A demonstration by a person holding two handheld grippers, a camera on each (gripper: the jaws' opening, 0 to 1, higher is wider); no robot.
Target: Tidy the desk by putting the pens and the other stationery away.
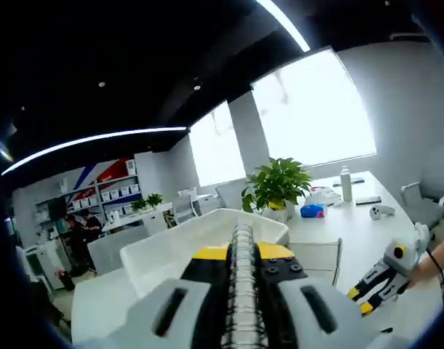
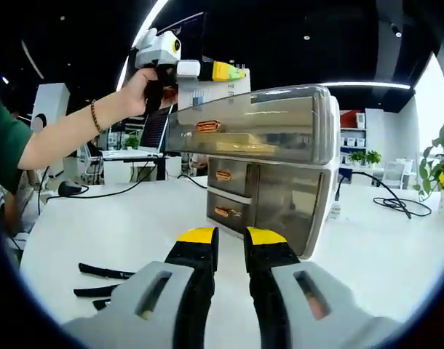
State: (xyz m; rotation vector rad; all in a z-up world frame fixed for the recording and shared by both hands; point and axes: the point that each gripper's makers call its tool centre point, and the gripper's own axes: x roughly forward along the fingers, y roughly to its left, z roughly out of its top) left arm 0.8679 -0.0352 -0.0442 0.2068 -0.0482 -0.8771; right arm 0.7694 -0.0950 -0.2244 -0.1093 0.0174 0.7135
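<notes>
In the left gripper view the left tool (image 1: 240,256) rises from the bottom with grey shells and black, yellow-tipped jaws clamped on a notebook (image 1: 242,291), seen edge-on so that its silver wire spiral runs up between them. Just past the tips lies a white plastic tray (image 1: 180,246), rectangular with rounded corners and a smooth raised rim, on the white bench (image 1: 353,233). Beyond it stands a leafy green plant (image 1: 277,182) in a pale pot, then a blue pack (image 1: 312,211), a white bottle (image 1: 346,185) and a dark flat phone (image 1: 368,200), with bare bench between them out to the far edge. At lower right the right tool (image 1: 362,298) comes in, held by a hand. In the right gripper view the right tool (image 2: 230,240) holds nothing, its yellow-tipped jaws parallel with only a narrow gap between them. To its left, near the bench (image 2: 135,225) edge, lie thin black pens (image 2: 104,273), apart from one another. Ahead stands a translucent grey plastic drawer unit (image 2: 280,193) with orange handles; its top drawer (image 2: 244,123) is pulled well out, overhanging the two shut ones below. Above it a hand (image 2: 143,89) holds the left tool (image 2: 223,71) up. A black cable (image 2: 389,203) trails over the smooth open bench at right.
</notes>
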